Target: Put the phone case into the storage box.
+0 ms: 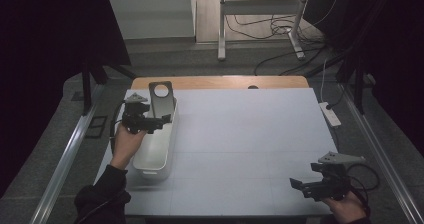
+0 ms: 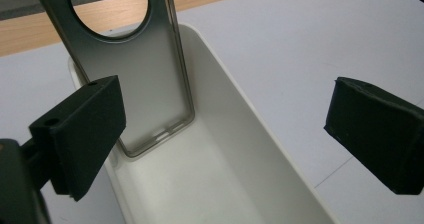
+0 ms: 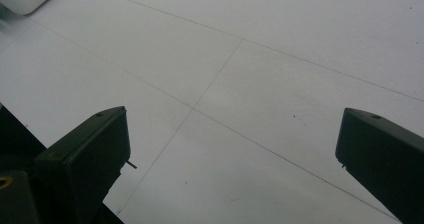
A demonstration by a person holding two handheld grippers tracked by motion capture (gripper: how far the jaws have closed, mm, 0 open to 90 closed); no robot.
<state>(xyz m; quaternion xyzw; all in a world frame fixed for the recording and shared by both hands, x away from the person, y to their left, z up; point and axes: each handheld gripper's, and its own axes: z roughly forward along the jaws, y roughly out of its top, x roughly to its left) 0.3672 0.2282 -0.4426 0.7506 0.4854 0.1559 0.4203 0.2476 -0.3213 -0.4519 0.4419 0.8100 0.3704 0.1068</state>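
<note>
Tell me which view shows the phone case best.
The left gripper view: the phone case is close, standing tilted inside the white bin, round camera hole clear. The high view shows it small and far; the right gripper view offers nothing of it.

The left forearm enters the high view at the bottom left in a dark sleeve point(image 1: 102, 191) and reaches forward, its bare hand point(image 1: 127, 141) wrapped around the left gripper point(image 1: 159, 121), which points to the right with a grey three-cornered plate point(image 1: 136, 98) on top. In the left gripper view its two black jaws stand wide apart with nothing between them. At the bottom right of the high view the right hand point(image 1: 345, 206) holds the right gripper point(image 1: 299, 184), aimed left and low, a grey plate point(image 1: 340, 157) above it and a cable looping behind. In the right gripper view its jaws are spread wide and hold nothing.
</note>
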